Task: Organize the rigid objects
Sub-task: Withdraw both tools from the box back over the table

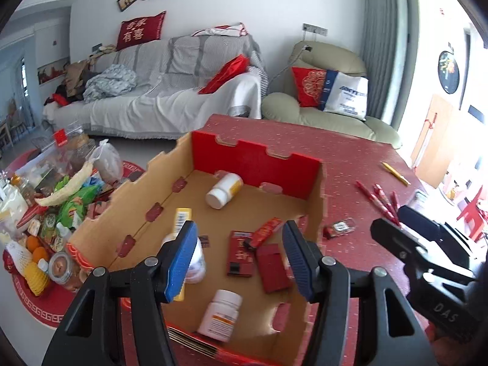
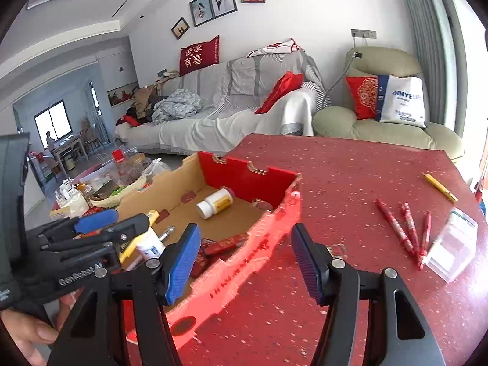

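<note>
A: Where are your two tools now?

B: Your left gripper hangs over the open brown cardboard box with red walls, and its blue fingers stand wide apart, holding nothing. Your right gripper is over the box's near red wall, also spread open and empty.

A: And what lies inside the box?

B: In the left wrist view, a white pill bottle with a yellow label lies on its side at 12 o'clock of the box floor. A second white bottle with an orange label lies at 6 o'clock. Flat dark red packets lie in the middle, partly one over another.

A: What is on the table outside?

B: On the red speckled table, in the right wrist view, three red patterned pens lie close together at 3 o'clock from your right gripper. A clear plastic case is just beside them, and a yellow pen lies apart at 2 o'clock. A small red wrapped packet lies just outside the box's right wall.
</note>
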Tool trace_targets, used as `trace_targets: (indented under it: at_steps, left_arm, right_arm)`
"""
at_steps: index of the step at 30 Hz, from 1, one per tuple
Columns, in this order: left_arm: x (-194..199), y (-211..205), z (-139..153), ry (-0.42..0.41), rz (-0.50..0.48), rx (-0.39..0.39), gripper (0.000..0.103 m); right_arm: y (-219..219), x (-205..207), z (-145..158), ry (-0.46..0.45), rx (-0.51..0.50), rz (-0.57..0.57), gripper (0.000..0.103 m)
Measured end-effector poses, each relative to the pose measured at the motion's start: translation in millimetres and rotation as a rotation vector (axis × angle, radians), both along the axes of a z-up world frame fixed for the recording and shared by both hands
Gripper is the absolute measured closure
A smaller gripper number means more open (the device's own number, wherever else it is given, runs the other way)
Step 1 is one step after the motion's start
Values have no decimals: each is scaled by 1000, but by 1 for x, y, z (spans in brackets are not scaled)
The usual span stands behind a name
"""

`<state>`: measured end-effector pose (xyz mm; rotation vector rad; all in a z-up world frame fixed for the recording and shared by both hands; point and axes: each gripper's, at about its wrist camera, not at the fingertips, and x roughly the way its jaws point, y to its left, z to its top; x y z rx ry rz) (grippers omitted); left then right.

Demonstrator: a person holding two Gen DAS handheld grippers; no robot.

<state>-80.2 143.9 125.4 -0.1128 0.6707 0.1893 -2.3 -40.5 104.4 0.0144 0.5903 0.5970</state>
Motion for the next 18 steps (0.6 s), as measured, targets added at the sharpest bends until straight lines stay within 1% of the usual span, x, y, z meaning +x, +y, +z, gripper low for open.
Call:
trace_targets:
  at_steps: [2, 4, 6, 7, 9, 11, 13, 14, 16, 18]
  left_arm:
    - [-5, -29, 4, -27, -54, 7, 41]
    - [-9, -61, 6, -54, -124, 10, 41]
    - [-6, -88, 1, -59, -195, 7, 41]
    - [-2, -99, -4, -44, -220, 9, 41]
    - [12, -118, -19, 12, -247, 38, 41]
    - [30, -129, -38, 70, -279, 23, 41]
    - [51, -135, -56, 127, -281, 20, 41]
    - [61, -137, -63, 145, -271, 33, 41]
    - [80, -140, -74, 177, -273, 60, 41]
    - [96, -144, -85, 206, -286, 84, 41]
  right_arm:
    - [-28, 3, -11, 16, -17, -42, 40]
    - [-57, 11, -23, 63, -18, -82, 40]
    - [-85, 20, -35, 102, -22, -120, 40]
    - [-97, 24, -40, 118, -28, -133, 40]
    - [-117, 31, -47, 138, -42, -150, 40]
    - [-134, 37, -49, 142, -49, -169, 40]
    - [-151, 40, -51, 137, -39, -199, 40]
    - [-161, 42, -51, 131, -32, -230, 40]
    - [-182, 49, -54, 153, 8, -308, 40]
    - [-202, 59, -58, 208, 81, -372, 40]
